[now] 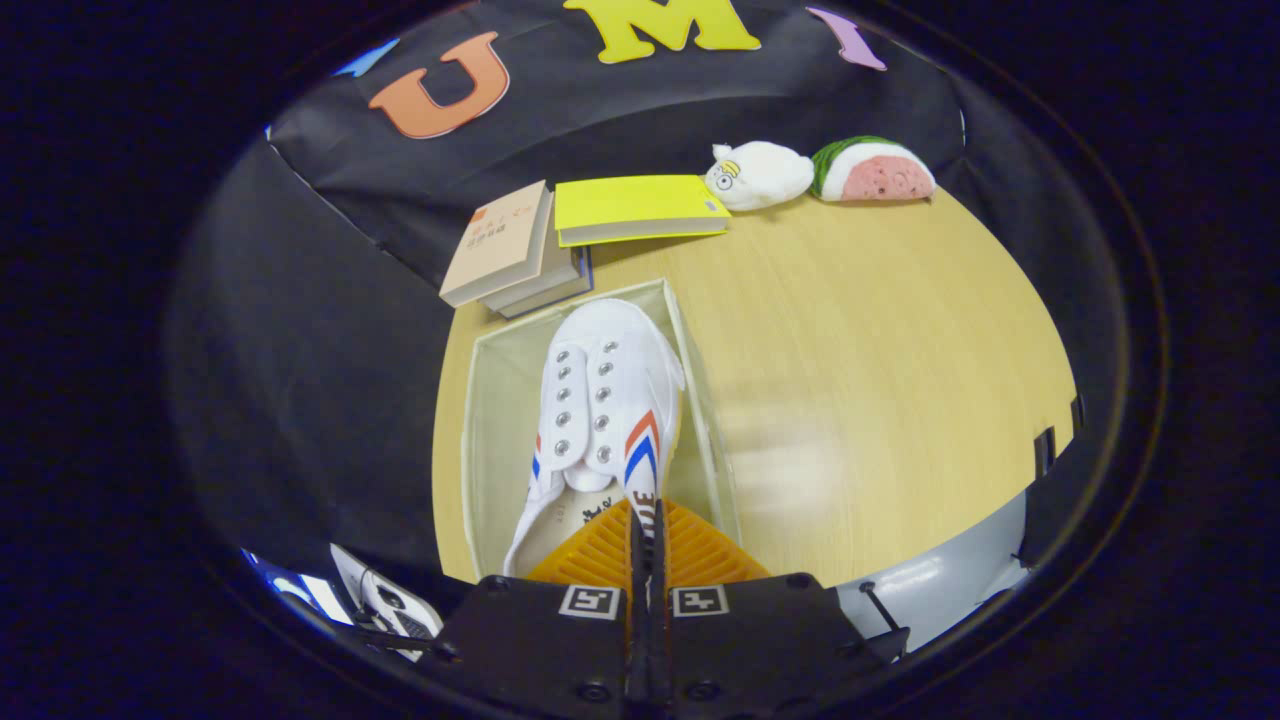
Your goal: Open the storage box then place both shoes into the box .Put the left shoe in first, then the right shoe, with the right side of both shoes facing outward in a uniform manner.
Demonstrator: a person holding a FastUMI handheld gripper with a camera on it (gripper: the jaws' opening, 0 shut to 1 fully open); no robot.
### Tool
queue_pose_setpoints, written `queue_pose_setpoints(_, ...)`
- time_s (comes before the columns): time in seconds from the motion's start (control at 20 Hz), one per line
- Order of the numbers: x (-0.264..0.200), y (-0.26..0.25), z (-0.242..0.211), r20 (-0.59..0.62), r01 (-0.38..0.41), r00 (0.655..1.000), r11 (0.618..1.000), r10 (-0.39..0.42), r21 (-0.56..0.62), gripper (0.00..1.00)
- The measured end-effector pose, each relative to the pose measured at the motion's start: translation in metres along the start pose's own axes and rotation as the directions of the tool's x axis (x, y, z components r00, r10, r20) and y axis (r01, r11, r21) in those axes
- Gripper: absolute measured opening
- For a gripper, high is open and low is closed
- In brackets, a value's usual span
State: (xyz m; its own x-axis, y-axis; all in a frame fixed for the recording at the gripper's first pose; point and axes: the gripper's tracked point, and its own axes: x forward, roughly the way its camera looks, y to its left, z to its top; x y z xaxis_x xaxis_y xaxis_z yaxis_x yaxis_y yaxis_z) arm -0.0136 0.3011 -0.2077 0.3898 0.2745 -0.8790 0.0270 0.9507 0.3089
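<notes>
White canvas shoe is hanging over the open storage box, centre frame; the gripper, pinching its heel edge, is risking slippage or tilting.

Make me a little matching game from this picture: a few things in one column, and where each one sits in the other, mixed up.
Things:
1. white shoe
2. yellow book
3. watermelon-slice toy
4. tongs

Places:
A. at the table's far edge, beside the white plush toy
B. pinched on the shoe's heel side wall
C. inside the open storage box
D. lying flat beyond the box, next to the stack of books

Pairs: 1-C, 2-D, 3-A, 4-B
</notes>
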Motion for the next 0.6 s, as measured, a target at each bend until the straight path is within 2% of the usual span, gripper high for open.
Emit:
queue_pose_setpoints(0.3, 0.032, -0.009, -0.018, 0.005, 0.131, 0.991, 0.991, -0.131, -0.016, 0.05)
queue_pose_setpoints(0.35, 0.038, -0.004, -0.017, 0.015, 0.105, 0.994, 0.994, -0.105, -0.023, 0.07)
queue_pose_setpoints(0.4, 0.035, -0.002, -0.014, 0.038, 0.106, 0.994, 0.994, -0.105, -0.031, 0.26)
queue_pose_setpoints(0.45, 0.036, -0.002, -0.011, 0.063, 0.103, 0.993, 0.994, -0.100, -0.045, 0.35)
queue_pose_setpoints(0.5, 0.033, 0.002, -0.009, 0.077, 0.096, 0.993, 0.994, -0.091, -0.059, 0.44)
queue_pose_setpoints(0.6, 0.025, 0.002, -0.003, 0.125, 0.094, 0.989, 0.992, -0.082, -0.089, 0.53)
